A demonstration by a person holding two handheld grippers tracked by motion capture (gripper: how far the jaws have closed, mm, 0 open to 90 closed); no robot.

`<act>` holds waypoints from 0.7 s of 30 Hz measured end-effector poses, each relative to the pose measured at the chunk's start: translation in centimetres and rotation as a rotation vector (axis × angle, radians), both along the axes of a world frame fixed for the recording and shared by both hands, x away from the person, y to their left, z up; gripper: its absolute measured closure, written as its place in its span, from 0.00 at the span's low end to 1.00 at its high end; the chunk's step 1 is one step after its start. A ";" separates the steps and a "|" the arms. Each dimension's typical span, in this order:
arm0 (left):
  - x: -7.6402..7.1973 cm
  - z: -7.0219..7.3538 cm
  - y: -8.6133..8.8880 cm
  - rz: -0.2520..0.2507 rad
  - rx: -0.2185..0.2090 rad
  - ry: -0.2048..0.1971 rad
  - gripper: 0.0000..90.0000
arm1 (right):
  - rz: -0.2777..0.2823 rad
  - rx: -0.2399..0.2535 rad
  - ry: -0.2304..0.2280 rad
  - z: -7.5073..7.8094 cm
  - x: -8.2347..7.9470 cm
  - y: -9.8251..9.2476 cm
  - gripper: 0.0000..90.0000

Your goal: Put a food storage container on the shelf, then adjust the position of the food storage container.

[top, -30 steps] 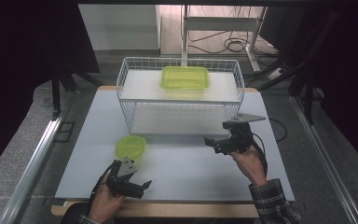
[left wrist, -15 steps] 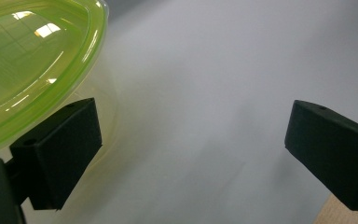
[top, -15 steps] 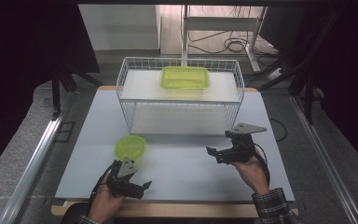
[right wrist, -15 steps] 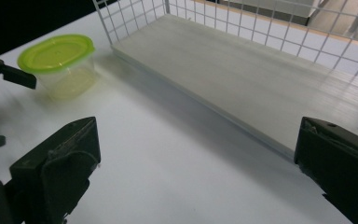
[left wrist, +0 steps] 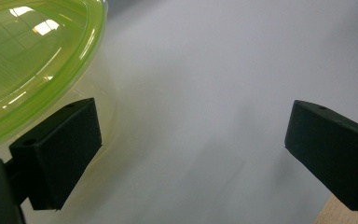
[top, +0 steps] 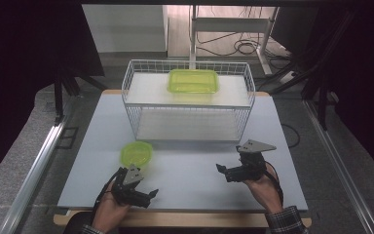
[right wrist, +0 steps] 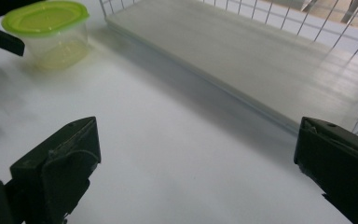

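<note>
Left tool [top: 143, 195] is hovering near the bench's [top: 195, 170] front edge with its jaws spread wide and gripping nothing, just short of the small round container with the green lid [top: 136, 154], which is sitting toward the front-left of the bench, in front of the wire basket [top: 131, 124]. In the left gripper view that lid [left wrist: 32, 60] is lying just beyond one jaw, apart from it, so the wide opening looks meant to straddle the tub from the side (a judgement, not a contact). Right tool [top: 226, 170] is waiting likewise open and empty toward the front-right, facing across the bench; its own view is looking past the spread jaws at the container [right wrist: 46, 35] and the basket's white floor panel [right wrist: 242, 60]. A rectangular green-lidded box [top: 193, 81] is already resting at the basket's back, probably showing where the round one belongs.
</note>
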State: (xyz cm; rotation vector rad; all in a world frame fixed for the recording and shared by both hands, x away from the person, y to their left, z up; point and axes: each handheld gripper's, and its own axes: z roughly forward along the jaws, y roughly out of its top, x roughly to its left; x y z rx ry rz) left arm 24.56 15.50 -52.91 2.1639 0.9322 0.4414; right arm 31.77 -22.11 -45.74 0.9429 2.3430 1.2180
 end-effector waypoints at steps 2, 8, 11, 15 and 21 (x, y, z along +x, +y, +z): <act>0.0 0.0 0.0 -0.004 0.009 0.001 0.04 | 0.001 -0.006 0.004 -0.5 -0.2 -0.1 0.00; 0.0 0.0 -0.1 -0.002 0.008 0.017 0.04 | -0.020 -0.034 0.032 -2.4 -0.4 -0.8 0.01; 0.1 0.0 -0.1 0.005 0.007 0.041 0.05 | -0.029 -0.056 0.052 -3.3 -0.4 -1.0 0.01; 0.0 0.2 -0.2 0.006 0.000 0.039 0.04 | -0.037 -0.051 0.052 -3.5 -0.3 -1.2 0.01; -0.2 1.2 0.4 0.022 0.002 0.015 0.07 | -0.046 -0.047 0.056 -3.8 -0.1 -1.4 0.01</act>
